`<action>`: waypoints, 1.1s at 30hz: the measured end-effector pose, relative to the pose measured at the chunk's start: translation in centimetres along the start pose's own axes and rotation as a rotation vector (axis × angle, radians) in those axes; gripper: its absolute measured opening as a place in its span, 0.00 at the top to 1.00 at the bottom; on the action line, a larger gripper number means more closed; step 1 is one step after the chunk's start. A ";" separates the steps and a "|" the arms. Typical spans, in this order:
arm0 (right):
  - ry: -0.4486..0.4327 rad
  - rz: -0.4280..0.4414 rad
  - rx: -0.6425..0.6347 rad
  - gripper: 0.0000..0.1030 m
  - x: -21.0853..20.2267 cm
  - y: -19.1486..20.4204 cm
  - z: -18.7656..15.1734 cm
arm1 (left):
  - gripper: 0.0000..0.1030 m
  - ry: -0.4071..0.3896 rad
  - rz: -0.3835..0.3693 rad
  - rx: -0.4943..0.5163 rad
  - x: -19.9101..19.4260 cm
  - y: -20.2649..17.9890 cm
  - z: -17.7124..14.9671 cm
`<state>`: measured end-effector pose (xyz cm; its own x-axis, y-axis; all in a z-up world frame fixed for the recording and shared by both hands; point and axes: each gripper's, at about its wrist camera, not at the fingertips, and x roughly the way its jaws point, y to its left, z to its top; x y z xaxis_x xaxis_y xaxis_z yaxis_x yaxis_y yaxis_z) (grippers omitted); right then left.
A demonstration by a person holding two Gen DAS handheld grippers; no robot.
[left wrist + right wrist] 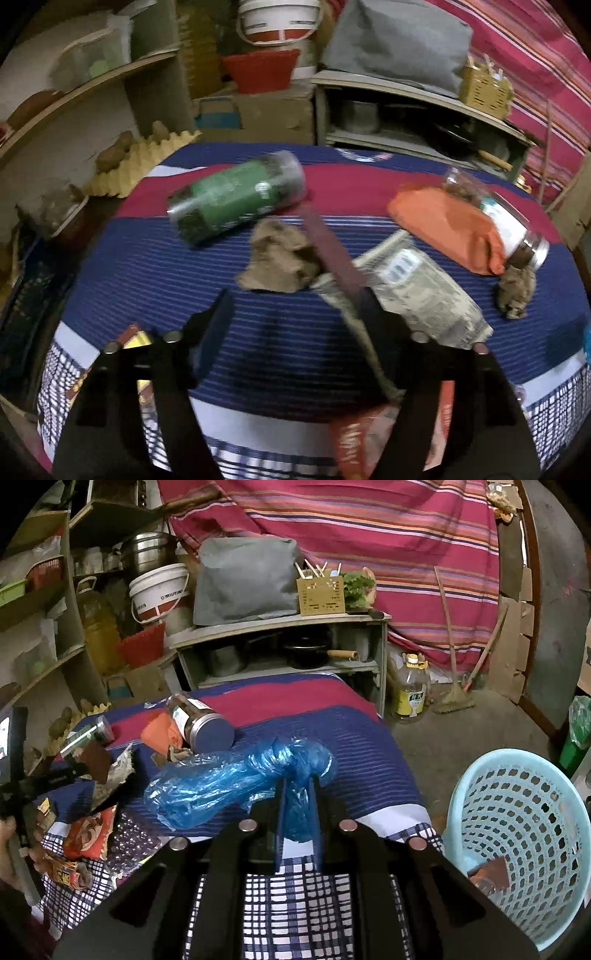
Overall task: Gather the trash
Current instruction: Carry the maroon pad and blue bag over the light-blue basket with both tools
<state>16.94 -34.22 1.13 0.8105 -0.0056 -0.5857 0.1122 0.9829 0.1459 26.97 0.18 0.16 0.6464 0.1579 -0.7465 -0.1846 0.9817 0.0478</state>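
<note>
My right gripper (297, 781) is shut on a crumpled blue plastic bag (236, 779) and holds it over the table's right part. A light blue perforated basket (517, 834) stands on the floor to the right, with a brown scrap (489, 877) in it. My left gripper (295, 306) is open above the striped cloth. A dark red strip (332, 254) and a grey crumpled wrapper (417, 291) lie against its right finger (373, 314). Brown crumpled paper (280, 258) lies just ahead. A green-labelled jar (236, 197) lies on its side beyond.
An orange cloth (447, 221) and a second jar (509, 221) lie at the right, a brown lump (515, 291) beside them. Red snack wrappers (354, 439) lie near the front edge. Shelves (280, 650) with pots, a bucket (159, 590) and an egg tray (144, 162) stand behind.
</note>
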 end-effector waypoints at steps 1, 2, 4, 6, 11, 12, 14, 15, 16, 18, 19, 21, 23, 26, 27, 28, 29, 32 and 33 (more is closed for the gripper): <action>0.002 0.000 0.001 0.88 0.1 0.0 0.0 | 0.22 0.002 0.008 -0.017 0.0 0.8 0.0; 0.006 0.000 0.003 0.88 0.3 -0.1 0.0 | 0.18 0.007 0.016 -0.030 0.2 1.5 0.0; 0.011 0.003 0.007 0.88 0.5 -0.2 -0.1 | 0.18 0.017 0.024 -0.054 0.6 2.7 -0.2; 0.016 0.005 0.008 0.88 0.7 -0.1 -0.1 | 0.18 0.030 0.029 -0.068 1.1 3.6 -0.2; 0.027 0.008 0.002 0.88 1.1 0.1 -0.3 | 0.17 0.039 0.015 -0.072 1.4 4.0 -0.4; 0.028 0.007 0.001 0.88 1.1 0.1 -0.3 | 0.16 0.029 0.012 -0.068 1.2 3.8 -0.4; 0.028 0.007 0.000 0.88 1.1 0.2 -0.4 | 0.15 -0.004 0.011 -0.043 0.6 2.8 -0.2; 0.028 0.007 0.000 0.88 1.1 0.2 -0.3 | 0.15 -0.022 0.008 -0.024 0.3 2.2 -0.1; 0.029 0.007 0.000 0.88 1.1 0.2 -0.4 | 0.15 -0.036 0.006 -0.006 0.1 1.6 0.0; 0.033 0.008 -0.003 0.88 1.3 0.3 -0.5 | 0.15 -0.054 0.006 0.021 -0.2 0.5 0.1; 0.035 0.008 -0.006 0.88 1.4 0.4 -0.6 | 0.16 -0.060 0.005 0.036 -0.2 -0.2 0.3; 0.039 0.007 -0.012 0.88 1.6 0.6 -0.7 | 0.17 -0.062 0.009 0.057 0.1 -1.2 0.6; 0.042 0.006 -0.019 0.88 1.7 0.7 -0.8 | 0.33 -0.054 -0.002 0.072 0.5 -1.9 0.9; 0.044 0.006 -0.024 0.88 1.8 0.9 -0.9 | 0.55 -0.036 -0.037 0.077 1.3 -2.5 1.3; 0.045 0.006 -0.026 0.88 1.9 1.0 -0.9 | 0.61 -0.033 -0.046 0.076 1.4 -2.6 1.3; 0.045 0.006 -0.029 0.88 1.9 1.0 -0.9 | 0.78 -0.026 -0.063 0.079 1.6 -2.8 1.3; 0.044 0.006 -0.031 0.88 1.8 1.1 -0.9 | 0.79 -0.022 -0.076 0.082 1.7 -2.9 1.2; 0.027 0.007 -0.033 0.88 1.4 1.1 -0.7 | 0.85 -0.057 -0.099 0.091 0.6 -3.0 1.1; 0.024 0.007 -0.033 0.88 1.3 1.1 -0.6 | 0.87 -0.067 -0.108 0.093 0.2 -3.1 1.1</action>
<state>17.80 -33.06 0.02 0.7971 0.0058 -0.6039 0.0869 0.9884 0.1242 28.52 -2.73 0.57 0.7072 0.0544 -0.7049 -0.0439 0.9985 0.0331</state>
